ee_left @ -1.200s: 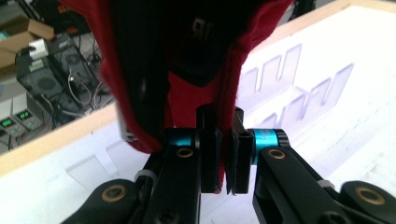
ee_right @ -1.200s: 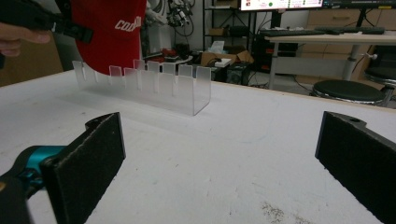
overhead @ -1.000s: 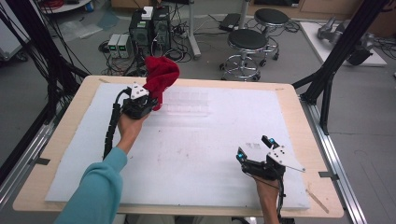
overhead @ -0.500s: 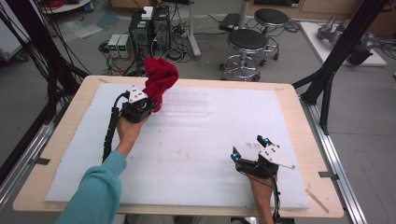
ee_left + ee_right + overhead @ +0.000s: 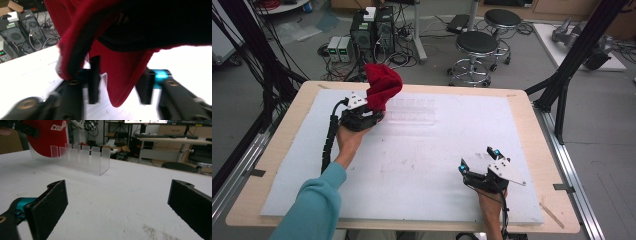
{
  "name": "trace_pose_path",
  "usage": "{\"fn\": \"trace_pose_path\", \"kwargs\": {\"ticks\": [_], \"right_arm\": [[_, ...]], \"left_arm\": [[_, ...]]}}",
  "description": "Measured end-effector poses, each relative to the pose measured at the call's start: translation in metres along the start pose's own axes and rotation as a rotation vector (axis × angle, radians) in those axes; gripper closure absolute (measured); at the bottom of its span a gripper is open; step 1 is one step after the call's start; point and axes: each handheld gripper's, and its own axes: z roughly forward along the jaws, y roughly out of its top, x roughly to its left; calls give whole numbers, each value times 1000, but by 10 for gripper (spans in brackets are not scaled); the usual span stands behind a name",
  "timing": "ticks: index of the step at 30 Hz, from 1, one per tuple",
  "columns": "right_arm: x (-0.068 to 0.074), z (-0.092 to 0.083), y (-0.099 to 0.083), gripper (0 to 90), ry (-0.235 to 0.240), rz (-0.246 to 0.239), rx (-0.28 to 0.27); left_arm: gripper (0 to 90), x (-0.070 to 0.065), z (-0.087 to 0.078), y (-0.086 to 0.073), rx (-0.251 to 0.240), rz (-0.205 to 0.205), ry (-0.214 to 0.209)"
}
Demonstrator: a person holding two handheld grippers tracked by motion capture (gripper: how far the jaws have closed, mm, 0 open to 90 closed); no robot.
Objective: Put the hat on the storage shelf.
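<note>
From the high view, a red cap [image 5: 383,86] is held up by the left gripper [image 5: 362,116] above the clear slotted rack [image 5: 412,111] on the tabletop [image 5: 422,160]. The left gripper view: jaws clenched on cap fabric. The right gripper view: right gripper [image 5: 117,202] spread, idle; lowering onto the rack is judged next.

The left claw [image 5: 373,111] reaches far forward on an outstretched arm, while the right claw [image 5: 479,160] rests near, jaws spread wide.
</note>
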Motion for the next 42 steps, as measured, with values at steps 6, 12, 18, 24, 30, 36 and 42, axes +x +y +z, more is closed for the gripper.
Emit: {"fn": "trace_pose_path", "kwargs": {"ticks": [6,12,18,24,30,36,42], "right_arm": [[-3,-4,-2,21,0,40,-18],[-2,-4,-2,21,9,31,-10],[-2,-5,-3,21,11,37,-28],[-2,-7,-4,21,12,40,-42],[-2,-7,-5,21,15,43,-45],[-2,-8,-5,21,11,36,-50],[-2,-8,-5,21,12,35,-54]], "left_arm": [[235,-1,-8,-2,-1,7,-9],[159,0,-21,-13,4,11,-34],[124,-1,-54,-31,-71,64,-68],[126,16,-104,-69,-139,54,-97],[129,34,-141,-108,-240,68,-78],[129,42,-151,-139,-297,49,-58],[129,42,-156,-146,-353,43,-52]]}}
